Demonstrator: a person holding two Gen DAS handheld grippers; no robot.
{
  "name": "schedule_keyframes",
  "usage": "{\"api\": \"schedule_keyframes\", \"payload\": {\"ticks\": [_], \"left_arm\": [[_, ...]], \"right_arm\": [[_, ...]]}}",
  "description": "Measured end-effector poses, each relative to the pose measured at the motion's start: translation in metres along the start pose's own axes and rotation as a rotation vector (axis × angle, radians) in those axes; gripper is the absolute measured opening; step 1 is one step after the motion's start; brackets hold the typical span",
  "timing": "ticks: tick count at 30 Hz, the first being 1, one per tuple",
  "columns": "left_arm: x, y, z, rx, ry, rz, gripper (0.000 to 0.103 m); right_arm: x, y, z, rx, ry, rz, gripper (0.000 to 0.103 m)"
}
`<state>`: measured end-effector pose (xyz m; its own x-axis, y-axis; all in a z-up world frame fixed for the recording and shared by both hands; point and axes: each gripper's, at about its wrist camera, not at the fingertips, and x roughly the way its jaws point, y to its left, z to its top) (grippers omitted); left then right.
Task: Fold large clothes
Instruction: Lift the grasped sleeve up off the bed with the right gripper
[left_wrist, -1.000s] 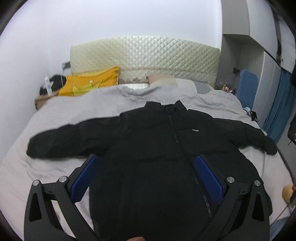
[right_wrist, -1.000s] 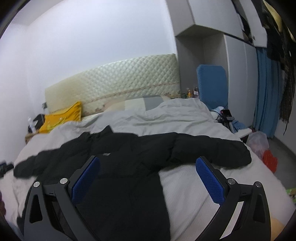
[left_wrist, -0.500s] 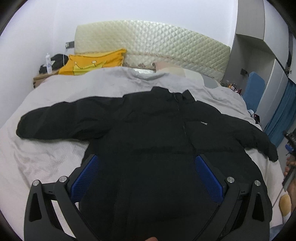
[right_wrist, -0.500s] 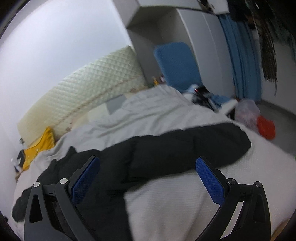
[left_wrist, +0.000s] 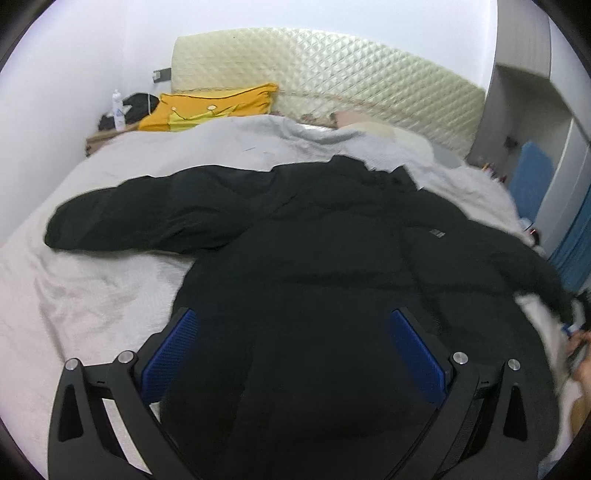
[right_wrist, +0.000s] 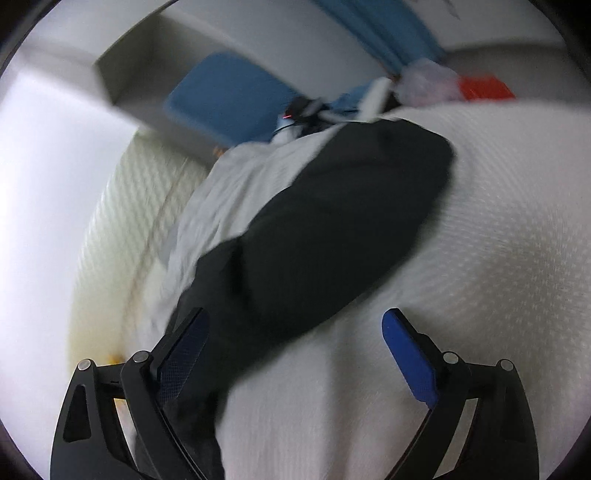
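Jacket (left_wrist: 332, 266) lies flat on bed (left_wrist: 92, 295), unfolded; left gripper (left_wrist: 291, 347) and right gripper (right_wrist: 295, 350) both wide, empty; 2 sleeves left.

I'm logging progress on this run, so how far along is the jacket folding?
Done: the black jacket lies spread flat on the bed, both sleeves out to the sides. In hand: nothing gripped; the left gripper hovers open over the hem, and the right gripper is open, pointed at the right sleeve. Left: every fold, since no sleeve or side is turned in.
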<state>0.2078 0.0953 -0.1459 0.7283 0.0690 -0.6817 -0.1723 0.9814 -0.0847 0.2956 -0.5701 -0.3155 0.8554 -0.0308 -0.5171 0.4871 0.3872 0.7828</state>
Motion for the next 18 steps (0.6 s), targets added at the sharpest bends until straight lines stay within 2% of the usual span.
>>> {"api": "schedule_keyframes", "payload": {"ticks": [3,9,14,15,17,18], "left_arm": [[0.006,-0.002,-0.001,-0.013,0.009,-0.024,0.103],[0.019,-0.012,-0.004,-0.035,0.036,-0.089,0.103],[0.023,-0.021,-0.006,0.01,0.0,-0.083,0.103],[0.024,-0.023,-0.006,0.016,-0.009,-0.08,0.103],[0.026,-0.025,-0.004,0.018,-0.014,-0.074,0.103],[0.027,-0.026,-0.004,0.014,-0.012,-0.079,0.103]], "right_arm": [[0.006,-0.014,0.015,0.043,-0.051,-0.005,0.094],[0.033,-0.001,0.033,-0.029,-0.105,-0.017,0.097],[0.054,0.0,0.046,-0.068,-0.144,0.009,0.097],[0.058,0.001,0.048,-0.074,-0.149,0.018,0.095],[0.064,0.003,0.054,-0.079,-0.157,0.04,0.084],[0.068,0.003,0.058,-0.079,-0.154,0.044,0.067]]}}
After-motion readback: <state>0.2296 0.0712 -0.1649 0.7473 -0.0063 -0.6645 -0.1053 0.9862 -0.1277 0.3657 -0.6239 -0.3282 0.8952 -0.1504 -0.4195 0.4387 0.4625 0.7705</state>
